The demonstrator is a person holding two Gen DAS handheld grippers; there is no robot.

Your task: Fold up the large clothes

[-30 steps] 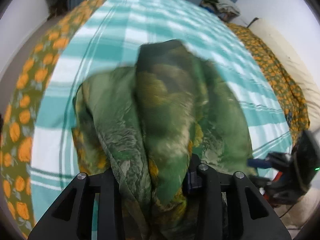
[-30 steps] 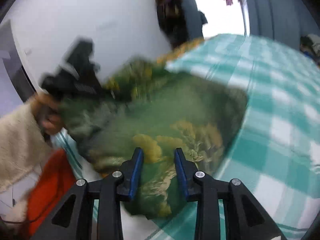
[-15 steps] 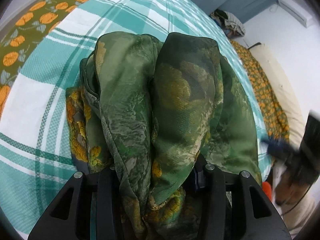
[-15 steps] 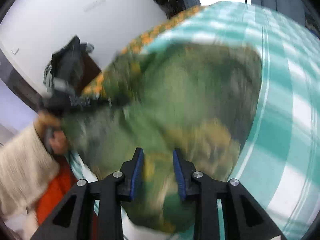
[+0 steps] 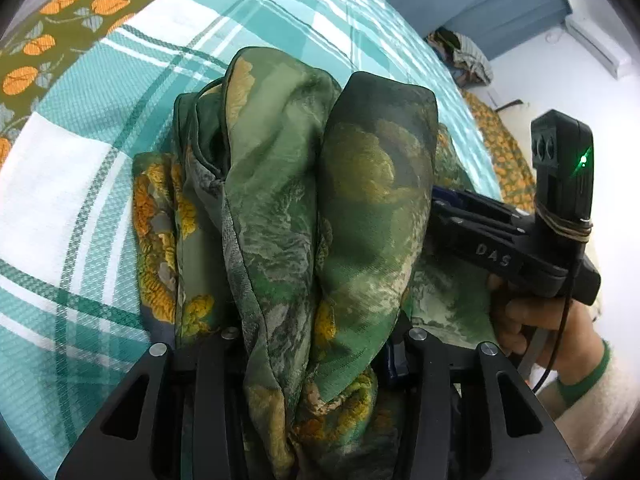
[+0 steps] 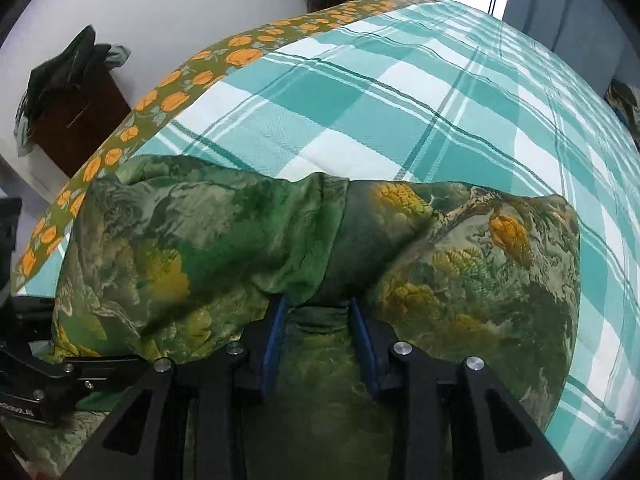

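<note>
Green floral cloth (image 6: 460,264) bunched in left tongs (image 5: 316,344), right tongs (image 6: 320,328)

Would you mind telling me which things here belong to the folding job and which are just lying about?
Part of the job:
- green floral garment
- left gripper, shut on it
- right gripper, fabric between its fingers
- checked bedspread, the work surface

Lying about:
- clothes pile beyond the bed
- dark clothes on the brown cabinet
</note>
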